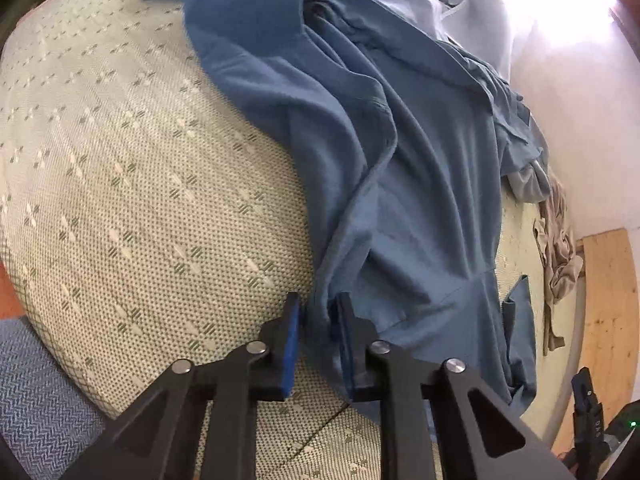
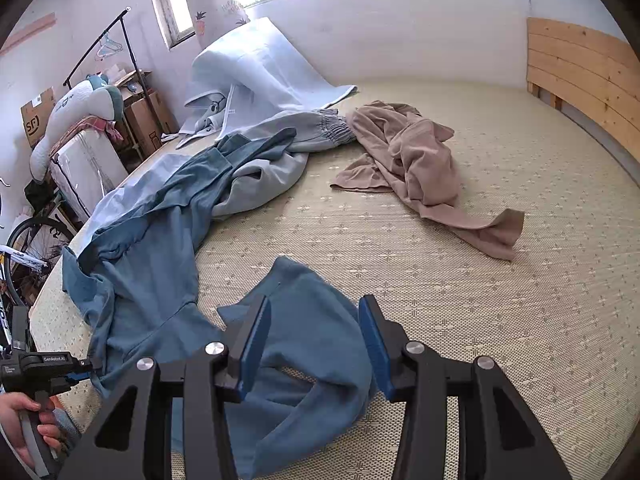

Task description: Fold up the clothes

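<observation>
A blue garment lies crumpled and stretched lengthwise over the woven bed mat. My left gripper is shut on a fold at the garment's near edge, with cloth bunched between the blue pads. In the right wrist view the same garment runs from the bed's left edge toward the back, and the left gripper pinches its edge at the lower left. My right gripper stands open just above a loose flap of the garment, with nothing held between its fingers.
A tan garment lies heaped at mid-bed, with pale blue trousers and a light blue sheet behind. A wooden headboard bounds the right. Boxes, a clothes rack and a bicycle stand beyond the left edge. A hand holds the left gripper's handle.
</observation>
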Tool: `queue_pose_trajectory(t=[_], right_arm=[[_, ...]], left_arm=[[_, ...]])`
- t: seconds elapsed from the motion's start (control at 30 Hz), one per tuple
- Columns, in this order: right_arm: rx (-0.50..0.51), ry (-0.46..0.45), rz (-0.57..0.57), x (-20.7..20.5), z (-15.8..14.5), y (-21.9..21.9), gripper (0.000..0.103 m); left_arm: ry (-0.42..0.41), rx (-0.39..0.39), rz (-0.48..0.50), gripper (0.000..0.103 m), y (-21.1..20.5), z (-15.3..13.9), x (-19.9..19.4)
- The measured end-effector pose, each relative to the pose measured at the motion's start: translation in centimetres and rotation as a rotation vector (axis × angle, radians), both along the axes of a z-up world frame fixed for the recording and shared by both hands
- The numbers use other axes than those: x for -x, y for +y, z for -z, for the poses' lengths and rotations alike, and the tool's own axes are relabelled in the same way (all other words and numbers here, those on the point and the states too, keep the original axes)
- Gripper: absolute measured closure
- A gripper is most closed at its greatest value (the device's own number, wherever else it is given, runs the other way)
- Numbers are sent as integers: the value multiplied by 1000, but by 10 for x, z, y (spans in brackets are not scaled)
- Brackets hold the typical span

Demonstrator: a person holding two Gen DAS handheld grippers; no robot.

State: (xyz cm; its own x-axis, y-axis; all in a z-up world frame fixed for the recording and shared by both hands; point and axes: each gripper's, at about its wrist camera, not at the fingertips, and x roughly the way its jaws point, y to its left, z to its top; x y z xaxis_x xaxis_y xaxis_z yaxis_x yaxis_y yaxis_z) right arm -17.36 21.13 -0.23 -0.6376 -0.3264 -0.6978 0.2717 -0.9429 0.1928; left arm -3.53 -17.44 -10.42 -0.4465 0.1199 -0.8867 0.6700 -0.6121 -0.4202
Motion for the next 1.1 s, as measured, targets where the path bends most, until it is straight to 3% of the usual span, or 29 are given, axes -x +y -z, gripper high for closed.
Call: queue_pose_trajectory(t=[0.17, 0.27, 0.47, 0.83, 0.97, 1.1], right_arm=[[-2, 0, -1, 0, 0, 0, 54], [0, -3, 2, 0, 1, 1, 54], [-1, -2, -1, 0, 0, 0, 54], [0, -5, 1, 0, 1, -1, 54], [0, -6, 1, 0, 0, -1, 54], [3, -6, 2, 0, 0, -1, 54]], left_arm=[[16, 42, -99, 88, -11, -10, -22], [3, 17, -123, 88, -16, -4, -20], [62, -32, -72, 84, -9, -5, -12], [26, -26, -37, 83, -11, -2, -10], [30, -6, -28, 95, -8, -5, -8], [60, 43, -7, 98, -4, -16, -4]])
